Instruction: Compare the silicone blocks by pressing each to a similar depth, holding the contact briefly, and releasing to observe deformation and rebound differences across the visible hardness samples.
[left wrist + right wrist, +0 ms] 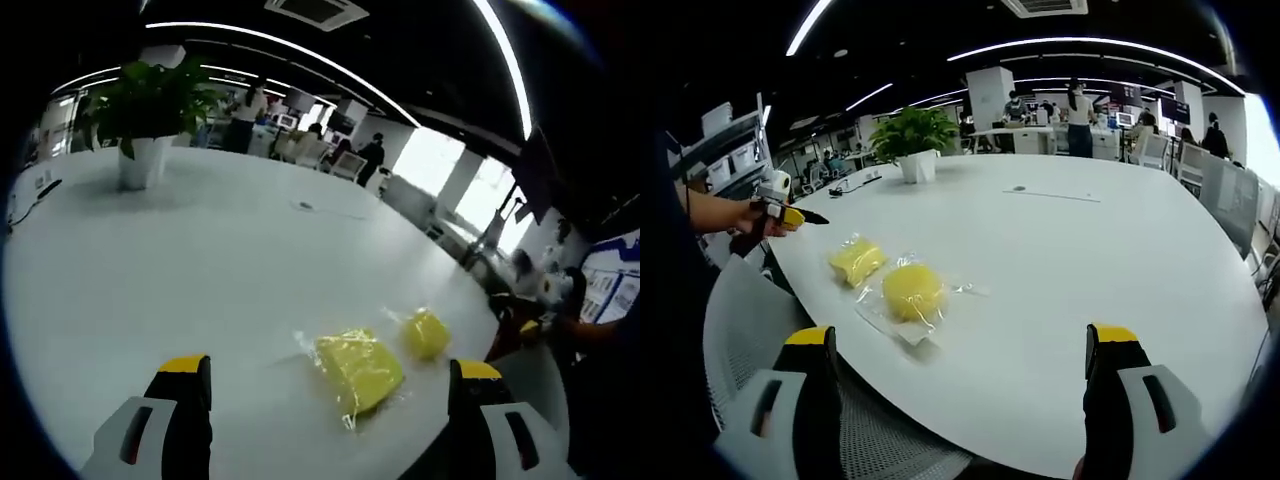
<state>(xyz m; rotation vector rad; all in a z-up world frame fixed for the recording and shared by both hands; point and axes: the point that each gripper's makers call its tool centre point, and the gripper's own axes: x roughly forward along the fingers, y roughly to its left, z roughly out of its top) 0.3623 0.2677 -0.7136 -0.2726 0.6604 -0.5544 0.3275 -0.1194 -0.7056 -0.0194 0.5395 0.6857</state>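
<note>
We hold both tools above the white table [200, 260], and neither touches a sample. In the left gripper view, the left gripper [330, 385] stands with its jaws wide apart and nothing between them. In the right gripper view, the right gripper [965, 350] is likewise spread wide and empty. That view also shows the other gripper at the far left edge, held in a hand [745, 215].

Two yellow silicone blocks lie on the table near its edge, each in clear plastic wrap. In the left gripper view, the larger block [358, 368] lies near and between the jaw tips, and the smaller block [427, 333] lies just beyond it to the right. In the right gripper view, the round block [913, 291] lies nearer, and the second block [857, 260] lies just beside it to the left. A potted plant [912, 135] stands well apart at the far side. A mesh chair back [750, 310] sits below the table edge.

We judge that pressing has not yet begun.

Hazards from this state:
- The loose wrap is likely slippery. A jaw tip pressed off-centre may slide, and the block may skid.
- The blocks lie close to the table edge. A sideways push may send one off onto the chair.
- The wrap may crease and mask the true dent and rebound.
- Unequal press depth would spoil the comparison.
</note>
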